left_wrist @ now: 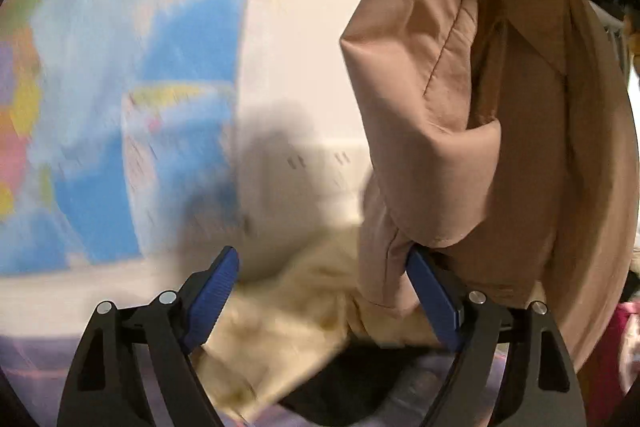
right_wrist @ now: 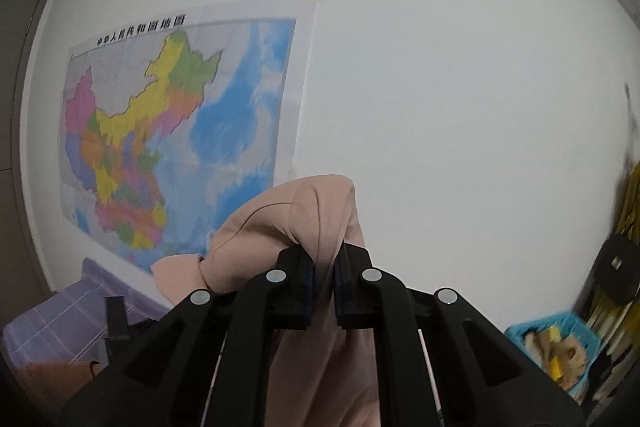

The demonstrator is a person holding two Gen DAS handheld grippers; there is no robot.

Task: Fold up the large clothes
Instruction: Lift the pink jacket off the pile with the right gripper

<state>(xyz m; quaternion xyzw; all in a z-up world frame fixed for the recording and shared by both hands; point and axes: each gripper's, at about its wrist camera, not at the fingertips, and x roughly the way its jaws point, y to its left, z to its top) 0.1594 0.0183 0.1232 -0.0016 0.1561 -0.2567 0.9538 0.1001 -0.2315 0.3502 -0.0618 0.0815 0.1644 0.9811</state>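
In the left wrist view a large tan garment [left_wrist: 480,107] hangs from the upper right in long folds. Its lower edge drapes over the right blue pad of my left gripper [left_wrist: 322,263]. That gripper stands wide open; the left pad [left_wrist: 218,287] touches nothing and no cloth is pinched. In the right wrist view my right gripper [right_wrist: 324,263] is shut on a bunched fold of the same tan garment [right_wrist: 280,223]. It holds the fold up in front of the white wall, and the rest of the cloth falls away beneath the fingers.
A cream cloth [left_wrist: 288,327] lies on the purple checked bed [right_wrist: 60,323] below. A coloured map [right_wrist: 168,131] hangs on the wall, with a door [right_wrist: 20,107] at far left. A blue basket [right_wrist: 560,343] of items sits low on the right.
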